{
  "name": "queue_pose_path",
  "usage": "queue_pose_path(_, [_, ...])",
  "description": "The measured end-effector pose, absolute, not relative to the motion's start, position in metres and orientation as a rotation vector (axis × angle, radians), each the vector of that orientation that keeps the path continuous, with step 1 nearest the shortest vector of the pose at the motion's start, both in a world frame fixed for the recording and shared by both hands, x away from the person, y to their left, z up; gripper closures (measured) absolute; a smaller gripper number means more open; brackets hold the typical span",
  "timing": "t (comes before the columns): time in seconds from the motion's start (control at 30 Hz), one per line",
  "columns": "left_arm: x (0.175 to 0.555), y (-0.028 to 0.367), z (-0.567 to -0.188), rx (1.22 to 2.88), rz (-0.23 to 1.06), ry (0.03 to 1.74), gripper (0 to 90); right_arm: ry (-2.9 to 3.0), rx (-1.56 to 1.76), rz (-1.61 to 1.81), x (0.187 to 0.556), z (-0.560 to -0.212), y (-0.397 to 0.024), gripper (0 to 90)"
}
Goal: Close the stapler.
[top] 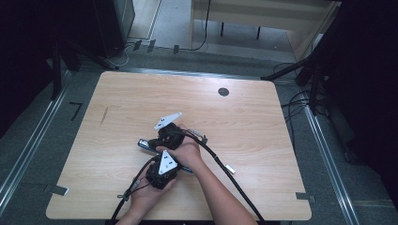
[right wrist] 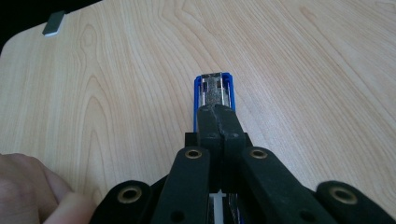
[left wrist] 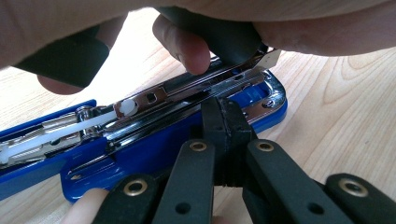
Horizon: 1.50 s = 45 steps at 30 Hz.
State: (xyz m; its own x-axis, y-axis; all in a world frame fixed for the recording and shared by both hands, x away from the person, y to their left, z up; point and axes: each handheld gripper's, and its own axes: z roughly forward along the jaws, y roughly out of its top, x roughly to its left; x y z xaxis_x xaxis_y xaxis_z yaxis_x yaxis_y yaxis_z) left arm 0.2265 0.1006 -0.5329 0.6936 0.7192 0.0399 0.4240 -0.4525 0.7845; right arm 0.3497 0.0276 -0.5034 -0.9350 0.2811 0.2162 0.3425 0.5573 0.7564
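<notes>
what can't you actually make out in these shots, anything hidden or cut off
- High view: most of the stapler lies under both hands and grippers; only a blue end pokes out.
- Left gripper view: the stapler's left end runs off the frame; a hand covers its far side.
- Right gripper view: the shut jaws hide the stapler's near part, so what they pinch is unclear.
- High view: the small pale piece is too small to identify.

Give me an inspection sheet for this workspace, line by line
Surface: wooden table, dark round grommet near the far edge.
Job's things: blue stapler opened, metal staple channel exposed, lying near the table's middle.
Clutter: small light block right of the hands; tape pieces at the table's corners.
Grippers: left claw closed against the stapler; right claw closed over the stapler's end.
Cables: black cable trails off the near edge.
Surroundings: dark floor, metal rails, desk behind.
</notes>
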Motion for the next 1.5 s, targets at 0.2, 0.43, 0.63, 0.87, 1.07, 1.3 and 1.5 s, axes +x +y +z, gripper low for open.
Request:
queue_pose_path(0.2, [0.227,0.101,-0.533,2.105,0.468,0.874,90.0,-2.721,-0.556,-1.326,0.350,-0.501,0.026,90.0])
queue_pose_path(0.43, [0.227,0.101,-0.533,2.100,0.463,0.879,90.0,-2.690,-0.587,-1.388,0.351,-0.489,0.011,90.0])
queue_pose_path(0.63, [0.227,0.101,-0.533,2.102,0.465,0.878,90.0,-2.712,-0.638,-1.409,0.349,-0.480,-0.009,90.0])
queue_pose_path(0.87, [0.227,0.101,-0.533,2.101,0.469,0.878,90.0,-2.732,-0.723,-1.451,0.342,-0.475,-0.039,90.0])
queue_pose_path(1.07, [0.227,0.101,-0.533,2.100,0.465,0.880,90.0,-2.742,-0.774,-1.480,0.334,-0.473,-0.063,90.0])
queue_pose_path(1.3, [0.227,0.101,-0.533,2.101,0.466,0.879,90.0,-2.746,-0.822,-1.520,0.326,-0.469,-0.087,90.0])
queue_pose_path(1.5, [0.227,0.101,-0.533,2.102,0.468,0.878,90.0,-2.755,-0.875,-1.538,0.317,-0.470,-0.109,90.0])
